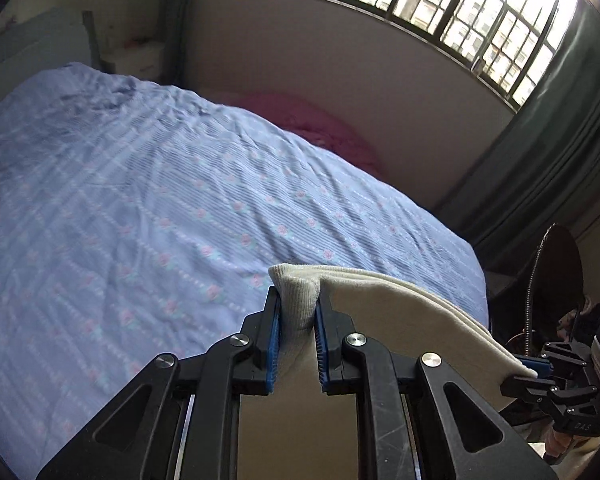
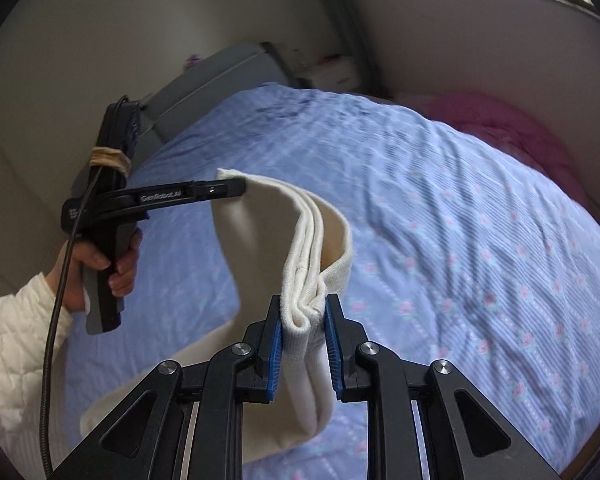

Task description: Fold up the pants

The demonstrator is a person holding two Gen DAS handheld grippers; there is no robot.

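Cream knit pants (image 1: 400,308) hang in the air above the bed, stretched between both grippers. In the left wrist view my left gripper (image 1: 298,300) is shut on a ribbed edge of the fabric, and the right gripper (image 1: 534,372) pinches the far end at the lower right. In the right wrist view my right gripper (image 2: 304,304) is shut on several bunched layers of the pants (image 2: 260,232). The left gripper (image 2: 236,189) clamps the other corner, higher and to the left, held by a hand (image 2: 100,264) in a white quilted sleeve (image 2: 16,352). The rest of the pants droops down to the sheet at lower left.
A lilac flowered bedsheet (image 1: 140,200) covers the bed (image 2: 460,240) below. A pink blanket (image 1: 320,124) lies along the far side by the wall. Beyond are a barred window (image 1: 440,12), a green curtain (image 1: 548,168) and a grey headboard (image 2: 212,76).
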